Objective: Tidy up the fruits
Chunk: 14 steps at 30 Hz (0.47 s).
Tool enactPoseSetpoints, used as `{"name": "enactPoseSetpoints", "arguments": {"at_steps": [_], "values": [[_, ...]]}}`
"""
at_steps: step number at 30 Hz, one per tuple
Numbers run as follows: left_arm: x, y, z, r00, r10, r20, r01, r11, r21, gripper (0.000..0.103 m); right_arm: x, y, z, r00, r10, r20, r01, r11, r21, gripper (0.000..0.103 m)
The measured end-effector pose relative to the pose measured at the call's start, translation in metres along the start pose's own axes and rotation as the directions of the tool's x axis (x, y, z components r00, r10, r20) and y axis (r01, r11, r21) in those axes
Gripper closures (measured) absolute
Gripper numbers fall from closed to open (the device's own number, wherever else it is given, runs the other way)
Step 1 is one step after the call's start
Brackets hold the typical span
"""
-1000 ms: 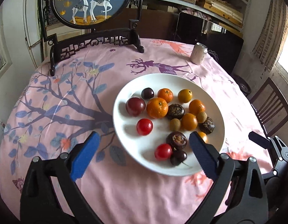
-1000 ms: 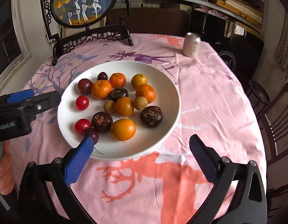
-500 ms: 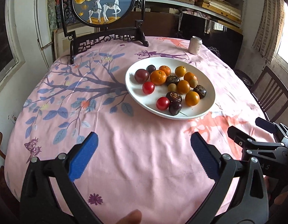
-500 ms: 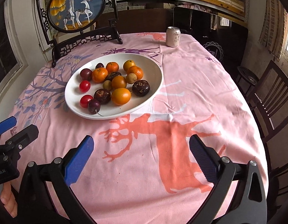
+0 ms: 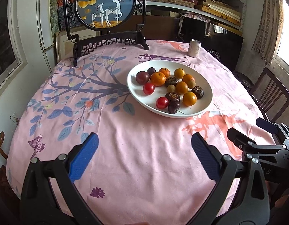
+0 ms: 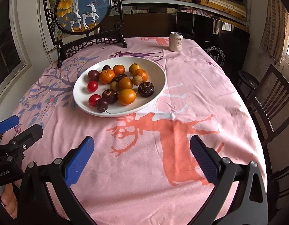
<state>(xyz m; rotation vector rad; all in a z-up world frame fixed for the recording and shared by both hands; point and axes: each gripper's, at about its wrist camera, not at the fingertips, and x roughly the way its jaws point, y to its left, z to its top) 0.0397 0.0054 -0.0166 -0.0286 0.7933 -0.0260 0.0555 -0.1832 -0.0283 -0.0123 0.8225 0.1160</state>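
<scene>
A white plate (image 5: 137, 91) (image 6: 159, 86) on the pink tablecloth holds several fruits: orange mandarins (image 5: 157, 78) (image 6: 126, 96), red tomatoes (image 5: 162, 102) (image 6: 92, 86), dark plums (image 5: 142, 77) (image 6: 93, 75) and brown wrinkled passion fruits (image 5: 172, 97) (image 6: 146, 89). My left gripper (image 5: 144, 155) is open and empty over the cloth, well in front of the plate. My right gripper (image 6: 141, 153) is open and empty too, near the table's front edge. Each gripper shows at the side of the other's view: the right gripper (image 5: 256, 136), the left gripper (image 6: 15, 129).
A drink can (image 5: 194, 48) (image 6: 175, 41) stands at the far right of the table. A round deer screen on a dark carved stand (image 5: 107, 43) (image 6: 90, 44) sits at the back. Wooden chairs (image 5: 271, 97) (image 6: 271, 101) stand to the right. A hand (image 6: 7, 200) shows at lower left.
Both grippers have pulled back from above the plate toward the table's front edge; the plate now looks smaller and farther. Both stayed open and empty.
</scene>
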Motion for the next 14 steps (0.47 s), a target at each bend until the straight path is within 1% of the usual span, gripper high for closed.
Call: {"name": "enactPoseSetpoints", "arguments": {"at_steps": [8,14], "values": [[-0.0002,-0.0009,0.0003,1.0,0.0,-0.002,0.0,1.0,0.004,0.002,-0.0052,-0.0008,0.0019,1.0,0.009,0.018,-0.009,1.0,0.008,0.001],[0.0018,0.0032,0.002,1.0,0.001,-0.009,-0.002,1.0,-0.024,0.002,-0.0048,0.0007,0.0019,1.0,0.012,0.016,-0.012,1.0,0.003,0.001]]}}
